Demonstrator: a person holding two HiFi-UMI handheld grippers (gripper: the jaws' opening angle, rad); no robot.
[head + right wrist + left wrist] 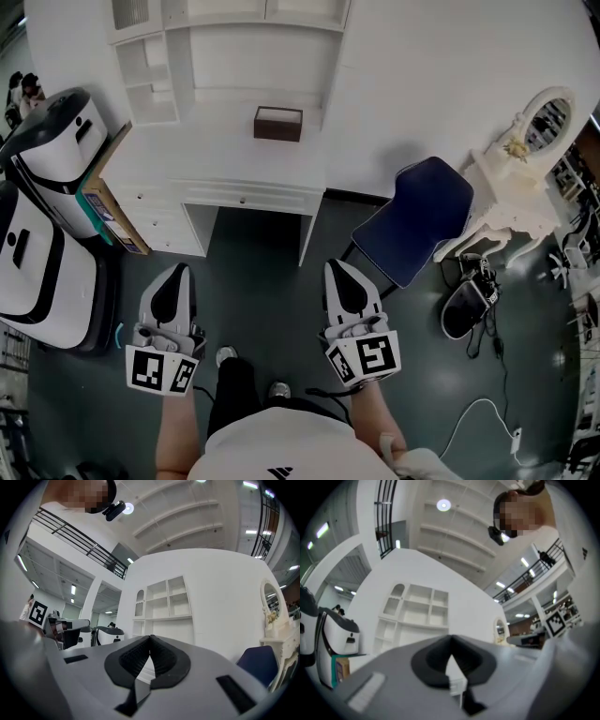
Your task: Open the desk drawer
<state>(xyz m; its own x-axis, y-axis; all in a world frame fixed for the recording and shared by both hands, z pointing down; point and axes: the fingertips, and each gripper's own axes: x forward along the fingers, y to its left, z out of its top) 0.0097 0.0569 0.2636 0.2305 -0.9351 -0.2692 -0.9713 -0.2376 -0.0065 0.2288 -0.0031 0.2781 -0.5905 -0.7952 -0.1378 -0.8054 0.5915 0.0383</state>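
Observation:
The white desk (281, 164) stands against the wall ahead, with its shelf unit (230, 47) on top. Its shallow centre drawer (272, 197) is closed and has a small knob (243, 199). Both grippers are held low over the dark floor, well short of the desk. My left gripper (177, 270) points at the desk's left side, jaws together and empty. My right gripper (337, 266) points towards the desk's right leg, also shut with nothing in it. The left gripper view shows the left gripper (451, 639) below the shelf unit (417, 611); the right gripper view shows the right gripper (150, 638) likewise.
A brown box (278, 123) sits on the desk top. A stack of small drawers (161, 223) fills the desk's left side. White and black machines (47, 187) stand at the left, a blue chair (417, 220) and a white vanity with mirror (525, 155) at the right.

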